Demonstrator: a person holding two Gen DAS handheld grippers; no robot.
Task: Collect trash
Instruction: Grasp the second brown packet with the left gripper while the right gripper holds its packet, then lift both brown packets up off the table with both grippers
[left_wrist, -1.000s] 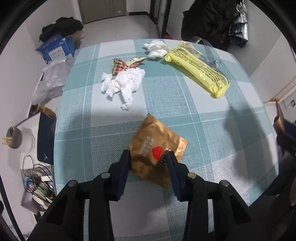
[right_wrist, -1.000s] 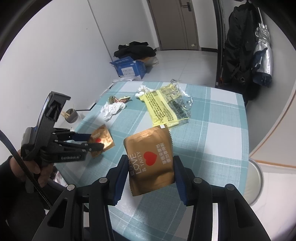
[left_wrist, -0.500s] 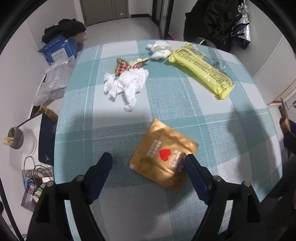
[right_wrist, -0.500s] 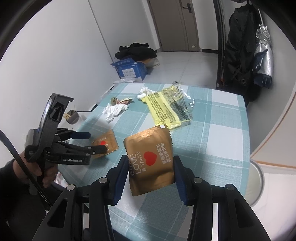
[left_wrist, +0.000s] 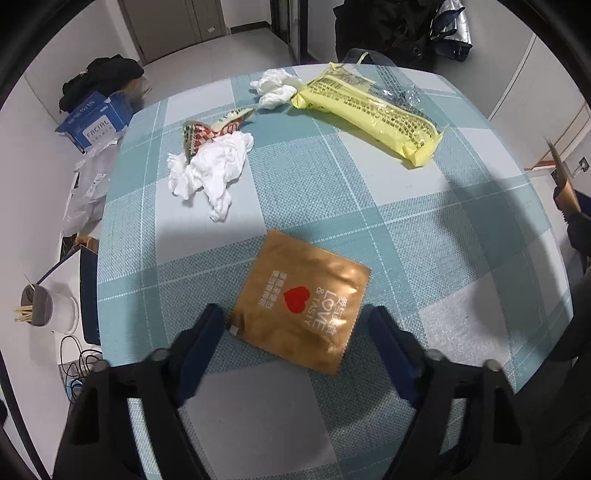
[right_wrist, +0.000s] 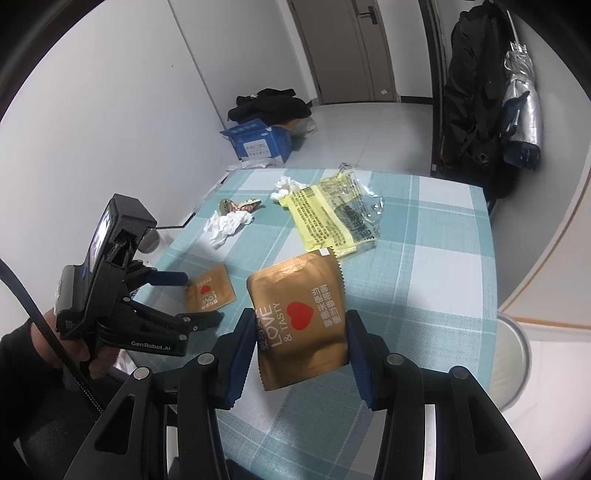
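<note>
My left gripper (left_wrist: 295, 325) is open, its jaws wide either side of the near edge of a gold snack wrapper (left_wrist: 303, 299) that lies flat on the checked tablecloth (left_wrist: 424, 236). The same gripper (right_wrist: 201, 297) and wrapper (right_wrist: 209, 291) show in the right wrist view. My right gripper (right_wrist: 299, 332) is shut on a second gold wrapper (right_wrist: 299, 317) and holds it upright above the table. A yellow packet (left_wrist: 369, 110), crumpled white tissue (left_wrist: 212, 170), a second tissue (left_wrist: 275, 88) and a patterned wrapper (left_wrist: 210, 129) lie farther back.
A round bin (right_wrist: 511, 358) stands on the floor to the right of the table. A blue tissue box (right_wrist: 258, 144) and black clothes sit on the floor behind. A cup with sticks (left_wrist: 37, 306) is left of the table. Coats (right_wrist: 480, 92) hang at the back right.
My left gripper has opened and let go of the gold wrapper, which now lies flat on the cloth. My right gripper still holds its wrapper in the same place.
</note>
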